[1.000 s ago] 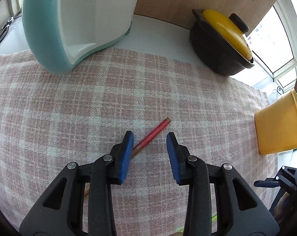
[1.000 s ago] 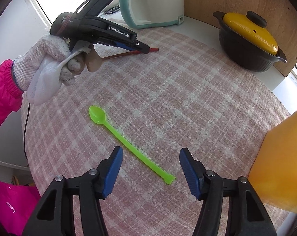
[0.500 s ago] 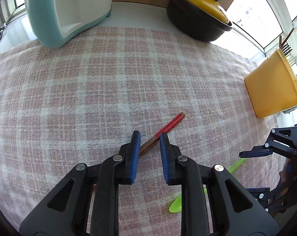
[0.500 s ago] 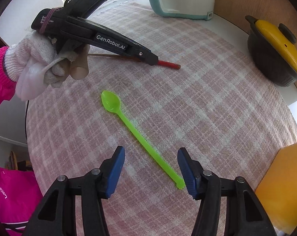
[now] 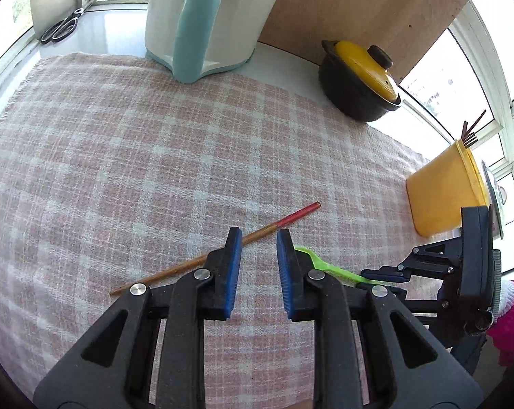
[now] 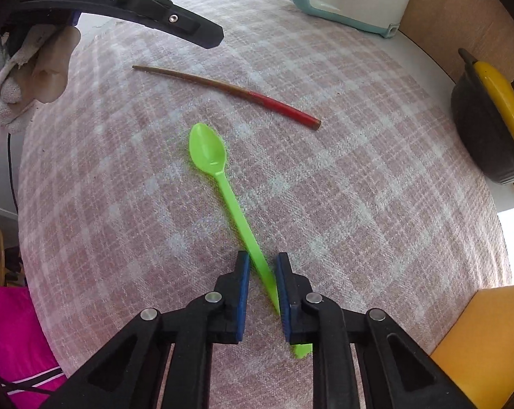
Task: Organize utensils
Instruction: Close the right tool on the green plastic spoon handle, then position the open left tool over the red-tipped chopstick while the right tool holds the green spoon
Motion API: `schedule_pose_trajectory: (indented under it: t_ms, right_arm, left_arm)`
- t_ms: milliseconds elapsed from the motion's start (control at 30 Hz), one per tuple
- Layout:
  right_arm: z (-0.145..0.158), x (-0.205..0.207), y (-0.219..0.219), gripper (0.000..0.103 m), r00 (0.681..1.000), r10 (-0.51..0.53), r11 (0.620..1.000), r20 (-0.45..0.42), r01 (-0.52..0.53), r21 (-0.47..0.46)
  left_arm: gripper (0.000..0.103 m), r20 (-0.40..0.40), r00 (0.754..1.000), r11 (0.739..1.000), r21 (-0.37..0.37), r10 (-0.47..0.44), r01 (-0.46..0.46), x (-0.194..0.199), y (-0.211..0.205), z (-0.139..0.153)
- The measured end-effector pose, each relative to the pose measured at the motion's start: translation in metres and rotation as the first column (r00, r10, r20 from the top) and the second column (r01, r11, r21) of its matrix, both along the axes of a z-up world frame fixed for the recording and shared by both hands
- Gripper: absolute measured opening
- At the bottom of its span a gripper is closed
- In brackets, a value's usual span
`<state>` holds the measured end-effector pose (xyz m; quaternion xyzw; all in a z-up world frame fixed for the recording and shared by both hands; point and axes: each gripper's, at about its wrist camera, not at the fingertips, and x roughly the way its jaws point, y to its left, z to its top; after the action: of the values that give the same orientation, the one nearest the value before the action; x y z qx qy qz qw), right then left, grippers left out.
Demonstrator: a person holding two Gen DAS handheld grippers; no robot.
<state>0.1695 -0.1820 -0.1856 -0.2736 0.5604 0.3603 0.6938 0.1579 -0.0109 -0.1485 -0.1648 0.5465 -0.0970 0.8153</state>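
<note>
A brown chopstick with a red end [image 5: 281, 223] lies on the pink checked cloth, also seen in the right wrist view [image 6: 229, 90]. My left gripper [image 5: 255, 238] is raised above it, jaws partly open and empty. A green plastic spoon [image 6: 223, 177] lies on the cloth, bowl away from me. My right gripper [image 6: 260, 259] straddles its handle with the jaws nearly closed around it, a narrow gap showing on the left side. The spoon also shows in the left wrist view [image 5: 321, 266]. The yellow utensil holder [image 5: 444, 191] stands at the right with dark sticks in it.
A teal and white appliance [image 5: 206, 20] stands at the back. A black pot with a yellow lid [image 5: 359, 81] sits at the back right. Scissors [image 5: 59, 29] lie on the sill at the far left. A wooden board stands behind.
My left gripper lifted off the chopstick, which stays on the cloth, and its jaws widened a little. My right gripper moved forward over the spoon handle and narrowed its jaws around it.
</note>
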Motion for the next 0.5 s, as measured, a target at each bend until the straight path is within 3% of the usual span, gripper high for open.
schedule_pose_trajectory:
  t_ms: [67, 100, 200, 367, 500]
  right_arm:
    - [0.0, -0.001, 0.0, 0.006, 1.0, 0.001, 1.0, -0.005, -0.001, -0.001]
    - [0.0, -0.003, -0.003, 0.005, 1.0, -0.004, 1.0, -0.013, 0.004, -0.001]
    - [0.001, -0.009, -0.021, 0.005, 0.999, -0.022, 1.0, -0.033, 0.023, 0.005]
    - [0.001, -0.017, -0.054, 0.005, 0.995, -0.081, 0.997, -0.05, 0.082, 0.01]
    - [0.002, -0.021, -0.079, 0.005, 0.99, -0.131, 0.991, -0.048, 0.132, 0.016]
  left_arm:
    - [0.055, -0.074, 0.995, 0.994, -0.073, 0.072, -0.077, -0.01, 0.014, -0.006]
    - [0.059, -0.109, 0.988, 0.986, -0.115, 0.109, -0.121, -0.014, 0.021, -0.011]
    - [0.059, -0.22, 0.951, 0.95, -0.178, 0.216, -0.257, -0.021, 0.046, -0.028]
    - [0.059, -0.279, 0.894, 0.888, -0.206, 0.35, -0.412, -0.017, 0.066, -0.048]
    - [0.059, -0.274, 0.873, 0.876, -0.16, 0.403, -0.454, -0.004, 0.07, -0.054]
